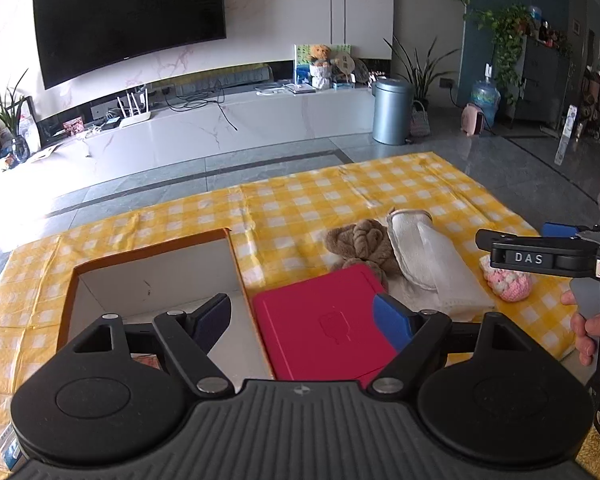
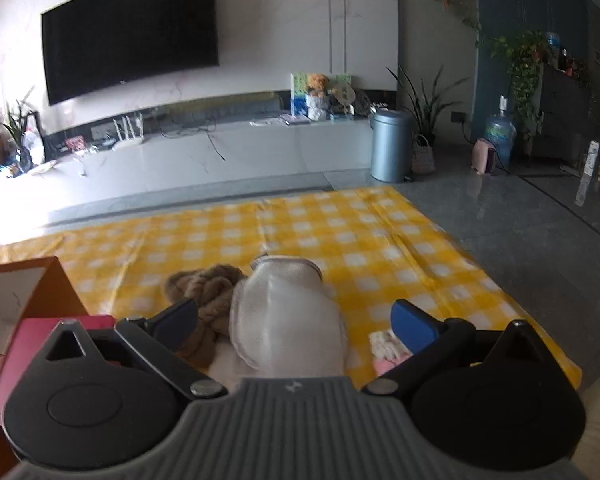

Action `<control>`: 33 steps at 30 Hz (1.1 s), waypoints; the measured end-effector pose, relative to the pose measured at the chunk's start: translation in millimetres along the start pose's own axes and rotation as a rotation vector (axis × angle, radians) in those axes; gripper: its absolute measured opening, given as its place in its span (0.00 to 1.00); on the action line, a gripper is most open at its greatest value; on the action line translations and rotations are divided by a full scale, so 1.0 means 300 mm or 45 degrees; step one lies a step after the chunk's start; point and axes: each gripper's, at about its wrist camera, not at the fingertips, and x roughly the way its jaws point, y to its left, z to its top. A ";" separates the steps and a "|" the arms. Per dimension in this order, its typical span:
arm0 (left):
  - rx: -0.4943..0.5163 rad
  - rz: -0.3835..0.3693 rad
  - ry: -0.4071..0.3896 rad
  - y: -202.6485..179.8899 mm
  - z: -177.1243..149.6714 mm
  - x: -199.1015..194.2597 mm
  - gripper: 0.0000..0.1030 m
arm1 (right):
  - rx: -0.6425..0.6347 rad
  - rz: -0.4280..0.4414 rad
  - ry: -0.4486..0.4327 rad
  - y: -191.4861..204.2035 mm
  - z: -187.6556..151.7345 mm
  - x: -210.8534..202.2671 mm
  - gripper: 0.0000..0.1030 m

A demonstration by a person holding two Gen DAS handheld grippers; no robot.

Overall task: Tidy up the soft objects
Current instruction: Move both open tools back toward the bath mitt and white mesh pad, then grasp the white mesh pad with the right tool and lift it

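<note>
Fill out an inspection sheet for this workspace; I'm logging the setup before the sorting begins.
Surface: yellow checked cloth spread over a low surface, creased.
Job's things: brown plush, white folded cloth and pink knitted piece lie grouped at the right; open orange box at the left.
Clutter: red flat case beside the box.
Grippers: left gripper open, over the box edge and the case; right gripper open, straddling the white cloth, holding nothing.
Cables: black leads on the TV bench; nothing seen on the cloth.
Surroundings: wall TV, grey bin, potted plants, water jug.
</note>
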 end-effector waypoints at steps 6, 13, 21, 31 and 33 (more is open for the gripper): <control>0.065 0.034 0.035 -0.109 0.005 0.102 0.92 | 0.115 -0.032 0.173 -0.082 -0.041 0.137 0.98; 0.122 0.018 0.095 -0.202 -0.019 0.202 0.91 | 0.086 0.018 0.280 -0.053 -0.083 0.256 0.98; 0.091 -0.017 0.151 -0.263 -0.035 0.255 0.91 | 0.079 0.039 0.350 -0.033 -0.119 0.373 0.98; 0.095 -0.032 0.191 -0.271 -0.031 0.231 0.91 | 0.219 0.174 0.455 -0.060 -0.155 0.458 0.82; 0.118 -0.018 0.185 -0.278 -0.026 0.224 0.91 | 0.243 0.208 0.444 -0.064 -0.153 0.448 0.70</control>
